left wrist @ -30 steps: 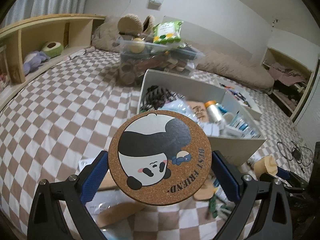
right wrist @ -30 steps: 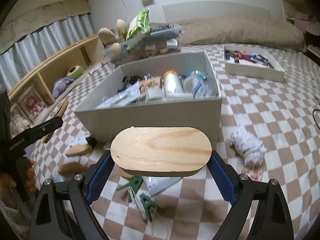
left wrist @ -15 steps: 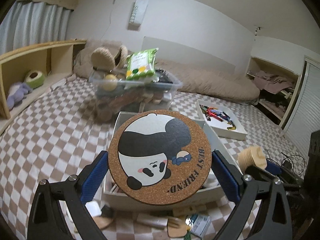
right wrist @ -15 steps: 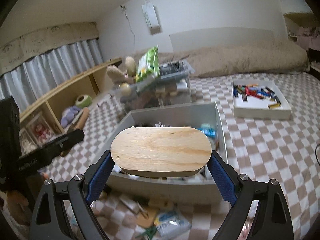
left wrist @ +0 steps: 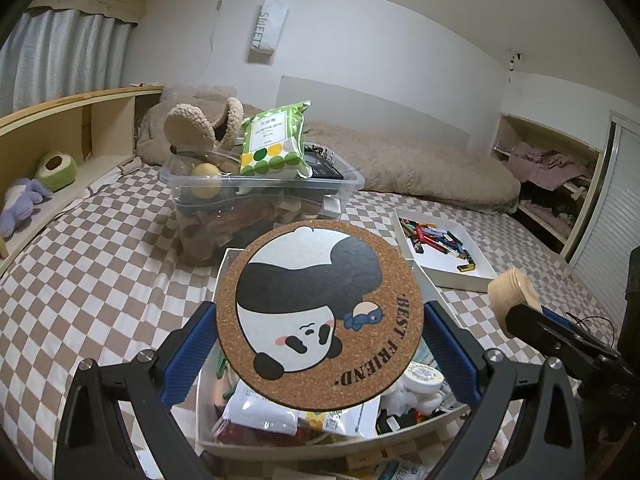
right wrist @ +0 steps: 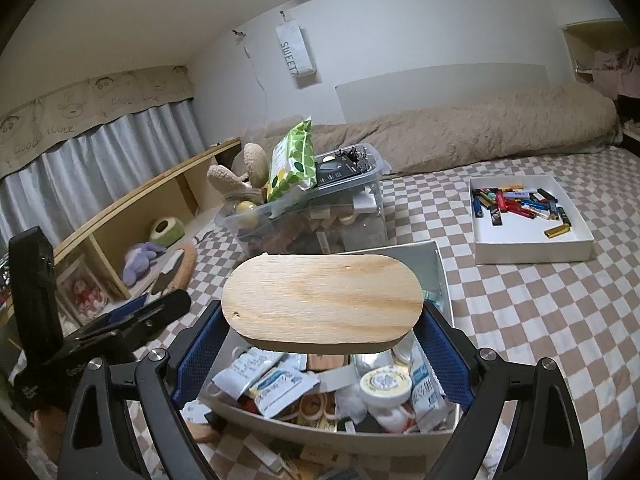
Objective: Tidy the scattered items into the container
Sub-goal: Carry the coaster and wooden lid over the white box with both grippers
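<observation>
The left gripper (left wrist: 320,344) holds a round cork coaster (left wrist: 319,313) by its edges, blue pads pressed on both sides. The coaster shows a panda and the words "BEST FRIEND." The right gripper (right wrist: 322,344) holds an oval wooden board (right wrist: 322,307) the same way, its jaws stretched wide around it.

A second ago both things hung low in front of the box, over the checked bedspread. Now both have come up and sit above the open white box (right wrist: 438,264), which is full of packets and a small round jar (right wrist: 385,385). From the left camera the board's end (left wrist: 510,290) pokes out on the right.

Behind the box stands a clear bin (left wrist: 264,196) with a green wipes pack (left wrist: 276,144) on top. To the right lies a white tray of lighters (right wrist: 528,220). A bag on the far wall (left wrist: 269,24) says "SWEET." The curtain trim (right wrist: 92,98) says "GOOD LUCK."
</observation>
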### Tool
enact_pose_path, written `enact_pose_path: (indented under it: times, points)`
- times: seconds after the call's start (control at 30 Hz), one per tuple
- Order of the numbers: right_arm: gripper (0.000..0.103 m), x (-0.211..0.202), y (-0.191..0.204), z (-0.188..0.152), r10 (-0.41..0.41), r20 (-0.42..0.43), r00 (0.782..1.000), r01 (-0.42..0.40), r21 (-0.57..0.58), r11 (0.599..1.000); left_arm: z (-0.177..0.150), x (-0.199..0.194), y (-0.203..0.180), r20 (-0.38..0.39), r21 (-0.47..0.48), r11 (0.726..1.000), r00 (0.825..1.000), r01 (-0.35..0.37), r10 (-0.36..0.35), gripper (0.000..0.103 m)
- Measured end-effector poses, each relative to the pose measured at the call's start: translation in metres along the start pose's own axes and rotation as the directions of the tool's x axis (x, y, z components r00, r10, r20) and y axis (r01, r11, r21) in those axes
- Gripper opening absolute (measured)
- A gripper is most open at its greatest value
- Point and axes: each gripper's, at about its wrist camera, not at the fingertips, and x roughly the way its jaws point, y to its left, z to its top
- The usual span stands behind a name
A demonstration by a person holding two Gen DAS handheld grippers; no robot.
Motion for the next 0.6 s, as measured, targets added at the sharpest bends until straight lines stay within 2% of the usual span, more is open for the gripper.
enact_pose_path:
  times: [0.27, 0.6]
  points:
    - [0.093, 0.026, -0.007, -0.005, 0.002, -0.044, 0.999, -0.002, 0.018, 1.000, -0.007, 0.030, 0.010, -0.056, -0.007, 1.000, 0.998, -0.015, 0.015, 0.100]
    - [0.093, 0.036, -0.021, -0.017, -0.009, -0.084, 0.996, 0.013, 0.049, 0.999, -0.023, 0.058, 0.018, -0.130, -0.014, 0.999, 0.991, -0.041, 0.039, 0.101]
